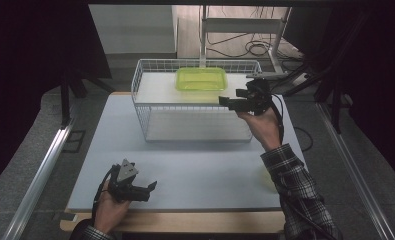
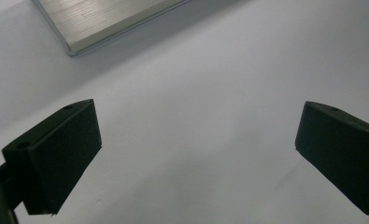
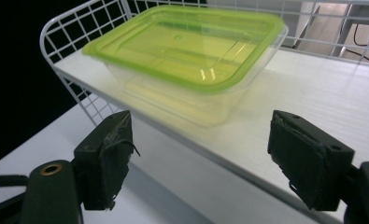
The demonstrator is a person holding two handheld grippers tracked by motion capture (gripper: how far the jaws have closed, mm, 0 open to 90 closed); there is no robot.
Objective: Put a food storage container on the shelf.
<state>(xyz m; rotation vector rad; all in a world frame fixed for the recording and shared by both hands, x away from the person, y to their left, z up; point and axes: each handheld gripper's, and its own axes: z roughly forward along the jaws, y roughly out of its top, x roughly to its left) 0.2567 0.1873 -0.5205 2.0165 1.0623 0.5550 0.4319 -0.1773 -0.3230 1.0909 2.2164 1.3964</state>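
**Black grippers, checked sleeves**

The left gripper (image 1: 150, 188) was matt black, blocky, with a grey three-cornered plate (image 1: 126, 169) on top and a black cable looping back past the wrist. Its pads (image 2: 56, 158) were thick dark wedges, and each carried a small round hole near the top edge. The right gripper (image 1: 225, 102) was black too, with a cable (image 1: 280, 117) trailing along the forearm. Its pads (image 3: 105, 158) looked worn, with a frayed thread hanging off one, and a brass-coloured ring sat in the body behind it. A dark-and-white checked sleeve (image 1: 297, 192) covered the right forearm, and a matching cuff (image 1: 92, 233) peeked in at the left wrist.
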